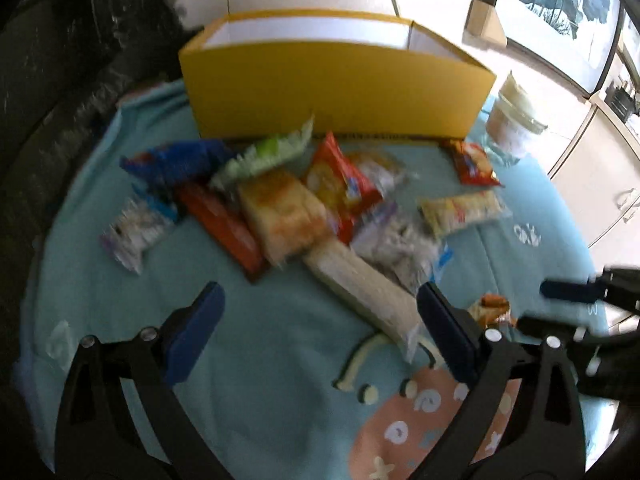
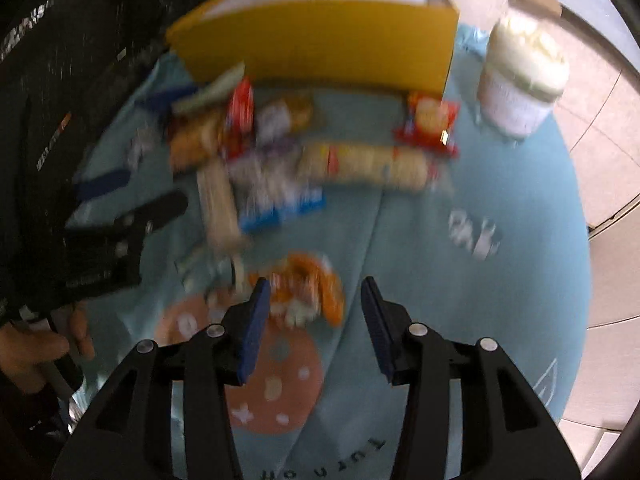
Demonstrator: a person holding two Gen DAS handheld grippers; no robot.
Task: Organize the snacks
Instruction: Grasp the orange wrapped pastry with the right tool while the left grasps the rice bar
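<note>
Several snack packs lie heaped on a light blue cloth [image 1: 260,360] in front of an open yellow box [image 1: 336,88]. Among them are a blue pack [image 1: 176,162], a red pack [image 1: 340,188], a wrapped cake [image 1: 280,212] and a long pale wafer pack [image 1: 360,284]. My left gripper [image 1: 320,332] is wide open just above the cloth, and the wafer pack's near end lies by its right finger, untouched. My right gripper [image 2: 316,320] is open too. A small orange pack [image 2: 304,292] lies just beyond its tips, nearer the left finger. Both views are blurred.
A lidded white jar [image 2: 520,76] stands to the right of the box. A long yellow pack [image 2: 368,164] and a small red pack [image 2: 428,124] lie apart from the heap. A dark sofa [image 1: 60,100] borders the left side. A hand [image 2: 36,344] holds the left gripper's handle.
</note>
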